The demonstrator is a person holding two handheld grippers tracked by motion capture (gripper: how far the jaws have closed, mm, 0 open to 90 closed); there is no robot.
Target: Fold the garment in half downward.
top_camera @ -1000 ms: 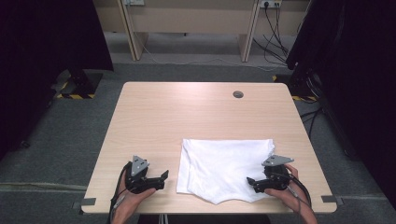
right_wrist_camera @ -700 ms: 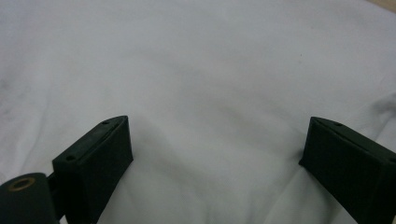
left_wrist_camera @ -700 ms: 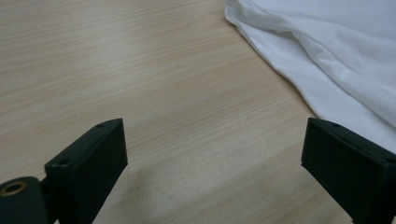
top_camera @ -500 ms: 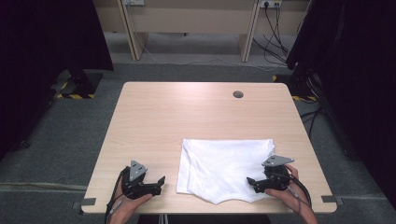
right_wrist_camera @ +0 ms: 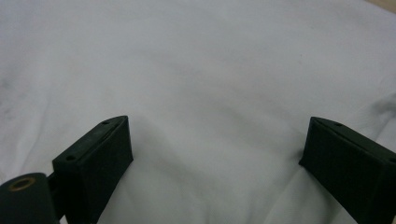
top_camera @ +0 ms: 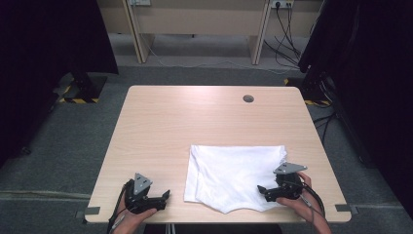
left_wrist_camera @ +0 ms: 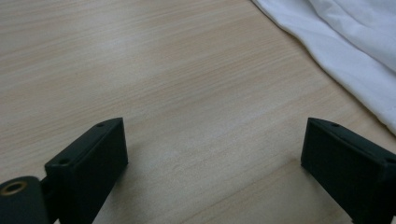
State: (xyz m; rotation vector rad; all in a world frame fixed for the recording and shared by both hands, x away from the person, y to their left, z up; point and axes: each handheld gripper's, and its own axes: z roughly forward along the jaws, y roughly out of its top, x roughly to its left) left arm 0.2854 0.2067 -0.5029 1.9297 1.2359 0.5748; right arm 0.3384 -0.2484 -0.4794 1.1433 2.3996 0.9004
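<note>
Two grippers: jaws gaping wide, gripping nothing.
Left gripper (top_camera: pixel 163 197): hovering over bare wood-grain desk (top_camera: pixel 195 122).
Right gripper (top_camera: pixel 263 190): facing soft, creased white cloth (top_camera: pixel 234 173).

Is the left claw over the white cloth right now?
No, the left claw sits open above bare table, with the white cloth off to its side.

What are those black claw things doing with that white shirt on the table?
A person holds a black two-jaw gripper in each hand at a light wooden table. A folded white cloth garment lies flat near the front edge. The right gripper sits over the garment's right side with its jaws wide open, gripping nothing. The left gripper is also open, over bare wood just left of the garment, not touching it. Nothing is being lifted yet.
</note>
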